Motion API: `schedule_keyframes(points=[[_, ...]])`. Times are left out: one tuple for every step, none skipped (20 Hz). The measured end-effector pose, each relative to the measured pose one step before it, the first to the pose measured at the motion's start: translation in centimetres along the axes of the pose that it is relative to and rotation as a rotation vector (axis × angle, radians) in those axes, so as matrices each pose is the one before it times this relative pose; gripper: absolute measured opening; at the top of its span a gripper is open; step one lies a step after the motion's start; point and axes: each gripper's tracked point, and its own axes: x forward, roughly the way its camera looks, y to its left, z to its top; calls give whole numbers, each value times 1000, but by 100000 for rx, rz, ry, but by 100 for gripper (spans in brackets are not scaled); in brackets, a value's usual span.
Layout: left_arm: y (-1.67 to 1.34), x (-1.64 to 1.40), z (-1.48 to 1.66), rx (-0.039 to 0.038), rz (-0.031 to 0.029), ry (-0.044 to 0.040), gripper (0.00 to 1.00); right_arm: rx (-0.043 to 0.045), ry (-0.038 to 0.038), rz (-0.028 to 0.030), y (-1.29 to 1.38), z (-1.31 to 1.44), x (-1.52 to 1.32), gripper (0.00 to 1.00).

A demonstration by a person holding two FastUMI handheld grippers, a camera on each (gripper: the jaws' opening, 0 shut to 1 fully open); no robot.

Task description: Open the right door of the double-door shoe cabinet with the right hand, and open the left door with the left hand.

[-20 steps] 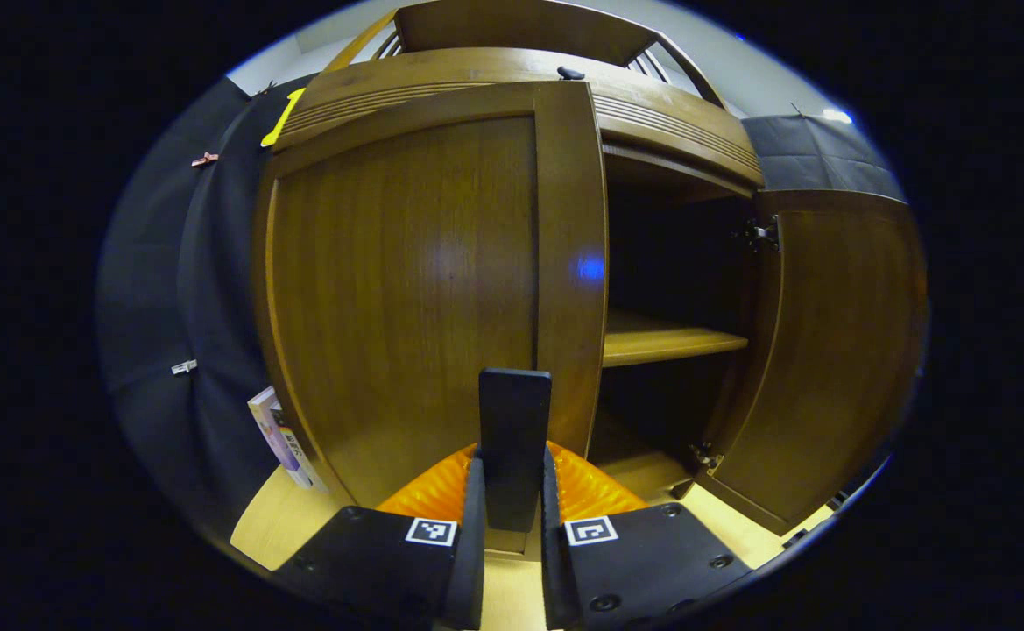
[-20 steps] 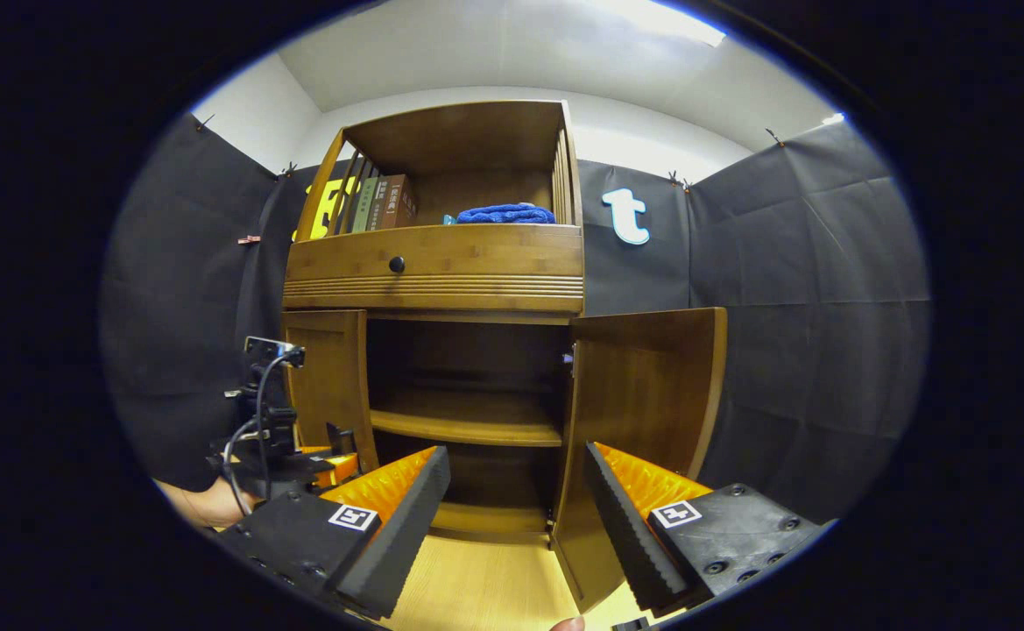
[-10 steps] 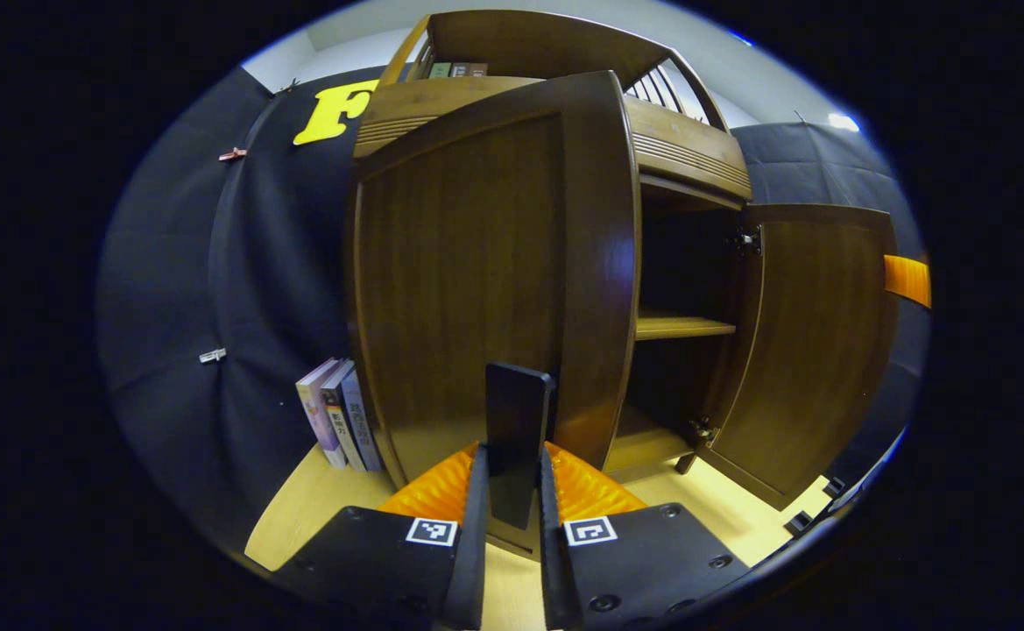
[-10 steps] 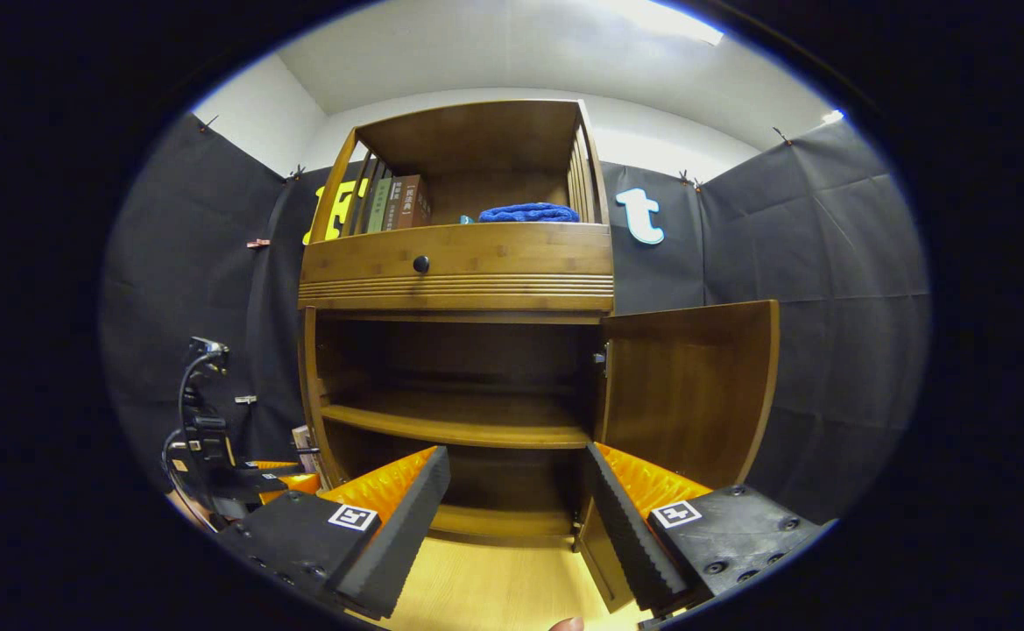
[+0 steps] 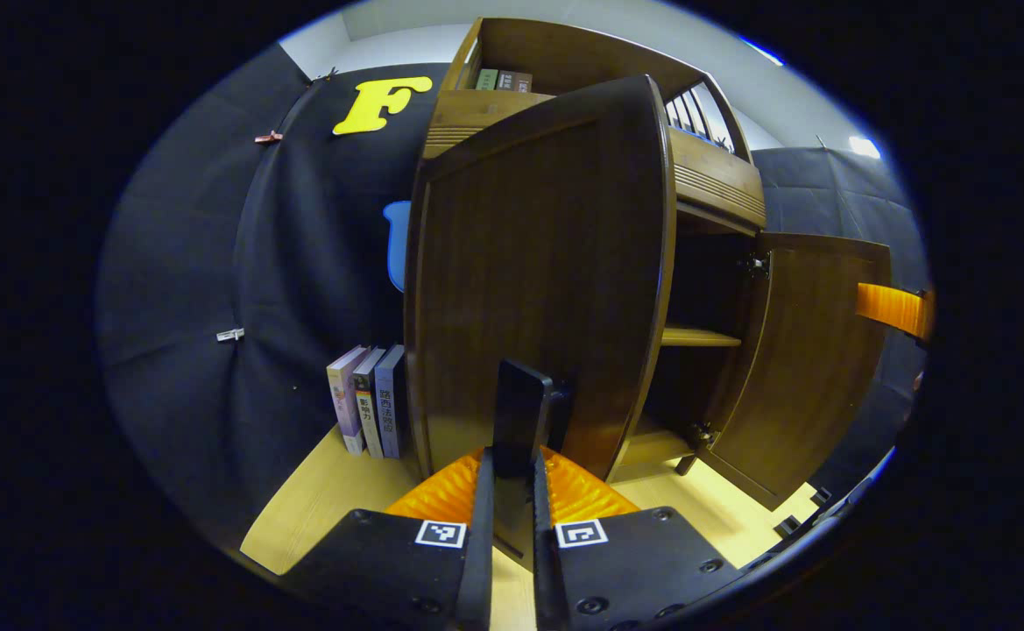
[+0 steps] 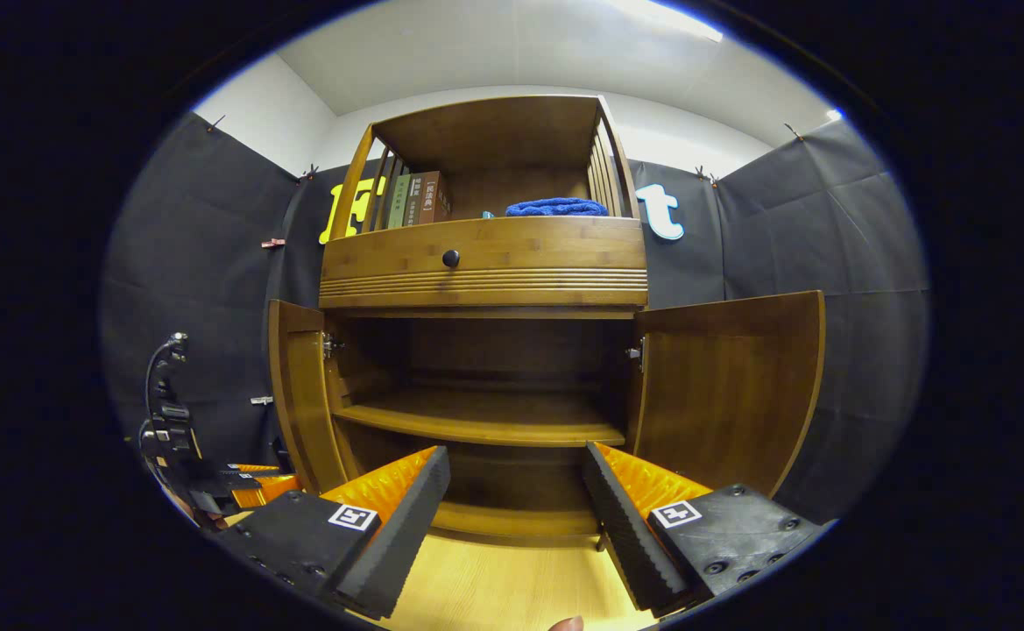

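Black cloth walls and a pale wooden floor [image 6: 494,587] enclose the booth where the brown double-door shoe cabinet [image 6: 483,263] stands.

The left gripper [image 5: 512,526] is seen with its two black fingers nearly together, clamped on the flat black handle [image 5: 520,421] that projects from the left door [image 5: 538,280] near its free edge. The left door is held swung well out from the cabinet front, almost edge-on in the right gripper view [image 6: 301,403]. The right gripper [image 6: 512,508] is held with its ridged black pads wide apart, nothing between them and nothing touched, pointed at the open cabinet and its inner wooden shelf [image 6: 476,421]. The right door [image 6: 730,386] is stood fully open, apart from that gripper.

Both doors are judged open, so the task looks close to done. A risk is judged if the left door is pulled further: the hinge [image 6: 331,345] may be forced past its stop, or the cabinet dragged on the smooth floor. The row of upright books [image 5: 370,407] beside the cabinet may be struck by the swinging door. A slip of the pads off the thin handle is also possible, since little of it is gripped. If the handle is released abruptly, the door may swing back.
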Motion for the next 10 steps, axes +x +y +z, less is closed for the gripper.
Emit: schedule_keyframes(points=[[472,-284,-12,194,-52,-288,22,269,-130,269,247,-38,39,98],[540,-242,76,356,-128,-315,21,139,135,335,250,-35,-3,98],[457,-312,9,54,-134,-283,21,62,161,192,184,-72,173,96],[428,-242,52,-356,13,-276,20,61,170,217,150,-111,158,96],[456,-272,2,-643,64,-111,19,134,68,-15,119,-39,4,96],[392,-226,5,-413,-123,-317,19,323,145,21,-45,-98,17,96],[378,-132,47,77,-298,-364,18,462,141,73,65,-33,58,96],[323,-234,-18,376,-532,-364,18,302,33,38,93,-3,-18,98],[326,-59,-5,229,-897,-272,18,11,60,55,57,-34,56,98],[234,-145,-33,-62,-1072,-351,17,-231,-30,11,-307,-160,-266,98]])
